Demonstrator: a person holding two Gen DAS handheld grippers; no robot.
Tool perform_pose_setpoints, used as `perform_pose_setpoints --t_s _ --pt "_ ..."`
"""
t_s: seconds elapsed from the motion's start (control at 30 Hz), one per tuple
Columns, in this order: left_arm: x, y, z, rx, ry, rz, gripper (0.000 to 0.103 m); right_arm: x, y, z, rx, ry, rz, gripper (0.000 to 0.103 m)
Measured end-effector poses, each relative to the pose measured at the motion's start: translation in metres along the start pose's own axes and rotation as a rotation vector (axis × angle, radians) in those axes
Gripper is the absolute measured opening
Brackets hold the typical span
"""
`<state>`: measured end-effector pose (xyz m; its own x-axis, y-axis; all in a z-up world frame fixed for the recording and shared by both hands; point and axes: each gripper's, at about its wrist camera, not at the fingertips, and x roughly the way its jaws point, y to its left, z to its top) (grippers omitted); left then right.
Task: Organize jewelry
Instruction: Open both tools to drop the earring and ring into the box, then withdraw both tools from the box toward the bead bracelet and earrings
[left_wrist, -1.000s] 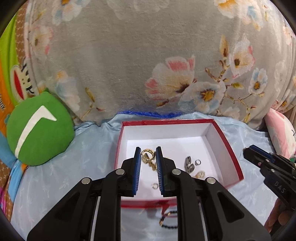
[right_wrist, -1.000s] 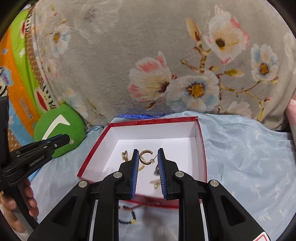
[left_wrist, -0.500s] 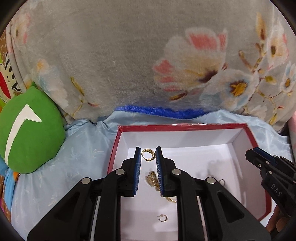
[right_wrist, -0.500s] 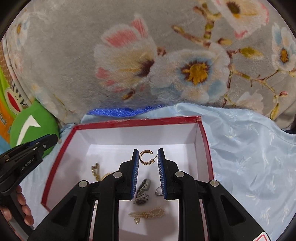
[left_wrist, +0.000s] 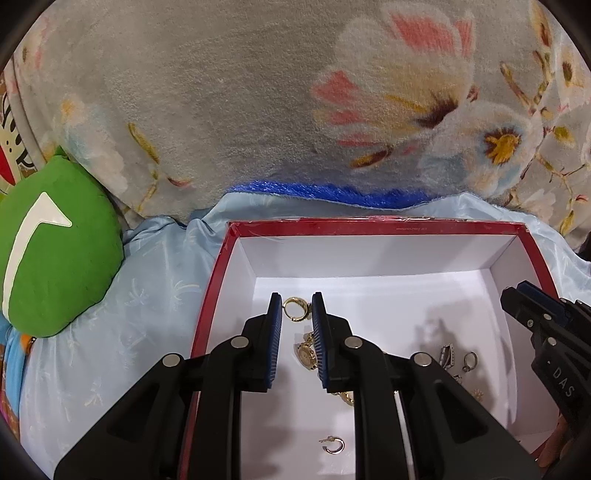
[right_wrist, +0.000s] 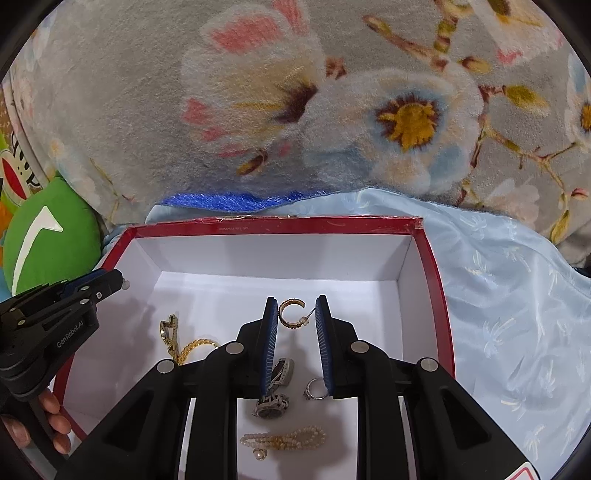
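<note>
Pinching a tiny gold hoop (left_wrist: 294, 308) and C-shaped earring (right_wrist: 291, 313) over the box (left_wrist: 369, 225), both jaws grip light, slippery, easily bent metal.

Left gripper (left_wrist: 297, 308) is over the red-rimmed white box (left_wrist: 373, 225), its blue pads pinching a small gold hoop earring (left_wrist: 294, 308) at the tips. On the box floor: a gold watch (left_wrist: 307, 355) near the pads, an open hoop earring (left_wrist: 333, 445) nearer, a silver ring (left_wrist: 470, 360) to the right. Right gripper (left_wrist: 517, 293) enters at the right edge; green cushion (left_wrist: 55, 247) lies left on the pale blue cloth (left_wrist: 147, 295).
</note>
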<state>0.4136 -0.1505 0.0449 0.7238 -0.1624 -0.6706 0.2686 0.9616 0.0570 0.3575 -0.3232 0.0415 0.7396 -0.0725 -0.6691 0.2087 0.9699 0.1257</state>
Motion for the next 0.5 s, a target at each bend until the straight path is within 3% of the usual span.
perform_pose_setpoints --t_s 0.1,0.17,0.23,0.5 --pt "0.001 -0.002 0.000 0.003 0.001 0.007 0.019 -0.001 0.000 -0.001 -0.001 -0.010 -0.004 0.026" --pt "0.000 -0.001 -0.001 -0.005 0.000 0.016 0.038 -0.005 -0.001 -0.001 0.006 -0.030 -0.006 0.036" --pt "-0.005 0.000 -0.004 -0.012 -0.019 0.030 0.045 -0.011 -0.002 -0.003 0.010 -0.047 -0.008 0.038" --pt "-0.047 0.006 -0.021 -0.013 -0.073 0.030 0.045 -0.060 -0.004 -0.027 0.039 -0.106 0.050 0.038"
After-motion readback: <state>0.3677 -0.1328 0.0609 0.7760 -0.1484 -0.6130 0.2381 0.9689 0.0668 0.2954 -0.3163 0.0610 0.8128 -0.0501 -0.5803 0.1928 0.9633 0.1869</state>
